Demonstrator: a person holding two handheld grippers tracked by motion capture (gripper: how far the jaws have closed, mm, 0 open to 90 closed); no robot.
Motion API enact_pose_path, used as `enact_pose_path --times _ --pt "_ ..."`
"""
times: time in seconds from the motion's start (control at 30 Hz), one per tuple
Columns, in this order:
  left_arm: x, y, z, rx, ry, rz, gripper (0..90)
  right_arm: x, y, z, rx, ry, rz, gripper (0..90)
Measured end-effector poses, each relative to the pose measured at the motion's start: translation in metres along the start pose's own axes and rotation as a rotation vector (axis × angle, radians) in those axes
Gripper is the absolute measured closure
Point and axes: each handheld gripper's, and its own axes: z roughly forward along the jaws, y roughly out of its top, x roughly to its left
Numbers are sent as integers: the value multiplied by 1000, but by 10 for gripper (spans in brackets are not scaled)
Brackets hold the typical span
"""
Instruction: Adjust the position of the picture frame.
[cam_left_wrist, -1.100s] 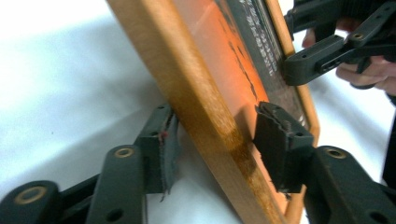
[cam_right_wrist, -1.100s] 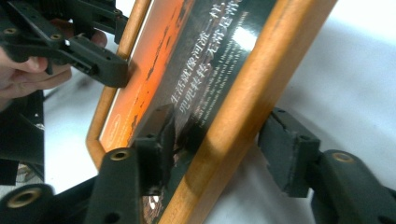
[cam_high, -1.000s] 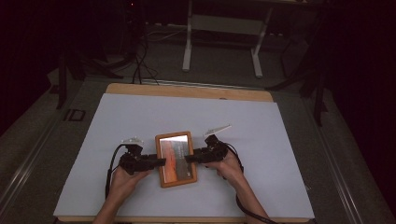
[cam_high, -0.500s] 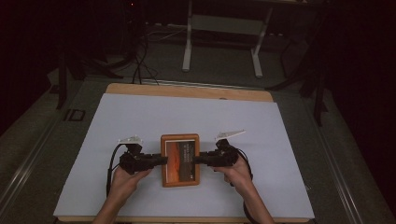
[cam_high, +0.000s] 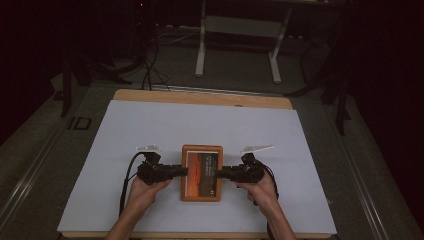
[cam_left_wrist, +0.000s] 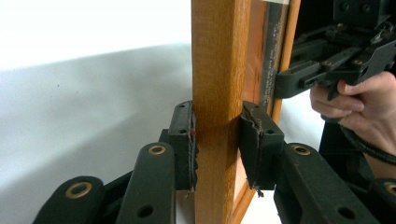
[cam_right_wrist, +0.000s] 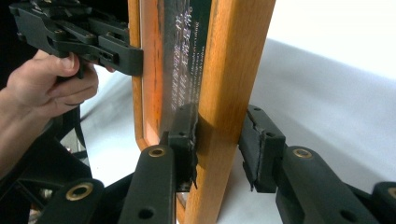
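Left gripper (cam_left_wrist: 217, 140) clamped on the wooden picture frame's (cam_high: 201, 172) left rail; right gripper (cam_right_wrist: 217, 147) slightly open around the frame's right rail, one pad touching.

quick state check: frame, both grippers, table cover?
wooden picture frame: face up, gripped on both long sides; lying on the table or just lifted, cannot tell
left gripper: shut on the frame's left rail, both pads touching the wood
right gripper: around the frame's right rail, one pad touching, the other apart from it; full clamp cannot be told
white table cover: flat, bare around the frame
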Motion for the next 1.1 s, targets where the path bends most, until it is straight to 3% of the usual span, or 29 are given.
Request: enact_pose_path --times 0.27,0.43,0.7,1.1 --pt "3 0 5 -13 6 -20 679 -3 -2 1 -7 -14 39 667" --pt "4 0 9 -13 36 -29 662 -4 1 4 2 -47 44 653" --pt "14 0 19 -2 88 -69 620 -14 3 13 25 -91 101 623" --pt "30 -1 29 29 71 -127 581 -31 2 25 53 -62 184 588"
